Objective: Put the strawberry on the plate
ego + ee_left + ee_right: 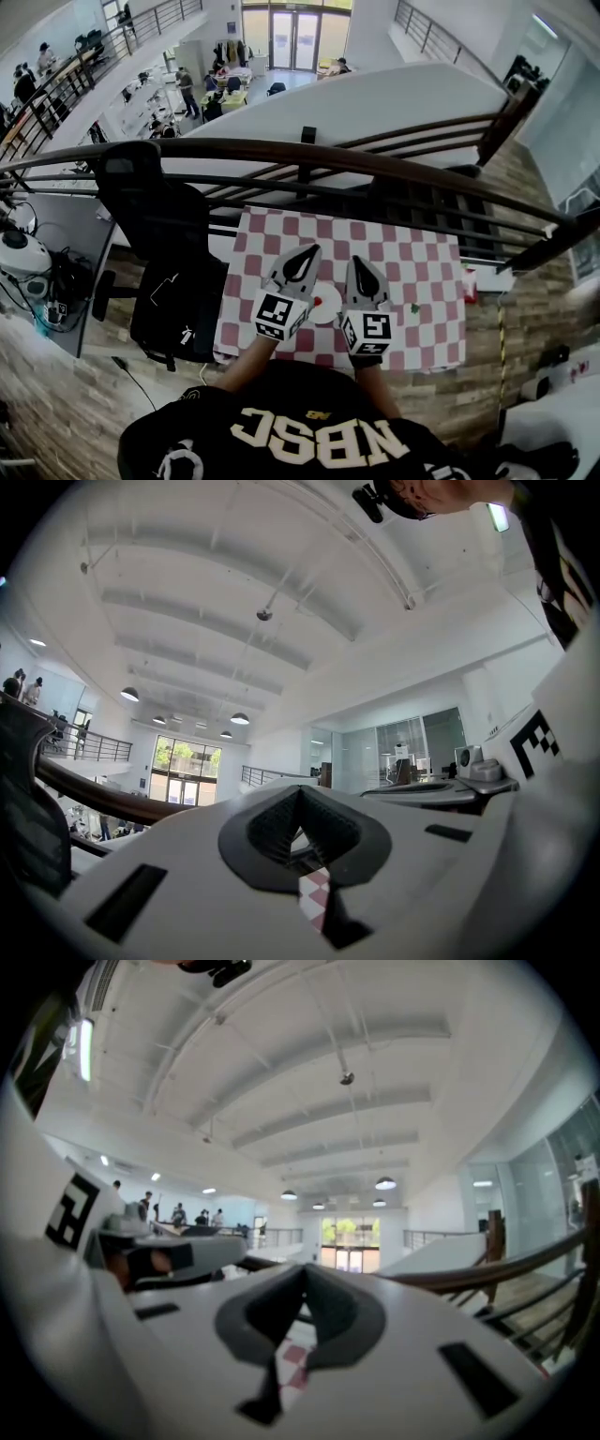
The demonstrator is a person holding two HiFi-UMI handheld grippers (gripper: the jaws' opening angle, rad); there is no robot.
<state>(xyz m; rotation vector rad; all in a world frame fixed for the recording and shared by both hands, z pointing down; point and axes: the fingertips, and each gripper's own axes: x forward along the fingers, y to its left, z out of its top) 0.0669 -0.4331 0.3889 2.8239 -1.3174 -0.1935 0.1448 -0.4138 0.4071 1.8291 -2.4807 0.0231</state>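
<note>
I am looking down past a dark curved railing (pixel 281 150) into a bright open hall, with the red-and-white checkered tablecloth (pixel 422 253) lying at twelve o'clock from me. I am holding the left gripper (pixel 302 258) and the right gripper (pixel 361 265) side by side over the cloth's near edge, both pointing toward twelve o'clock, each with its jaws pressed together on nothing. The white plate (pixel 330 311) is sitting between them, and the small red strawberry (pixel 319 301) is resting on its nine o'clock side.

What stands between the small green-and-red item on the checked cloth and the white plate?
Only the right gripper, jaws shut and empty, lies across that line. The item, probably the strawberry, sits to its right, the plate to its left. Nothing else visible intervenes.
</note>
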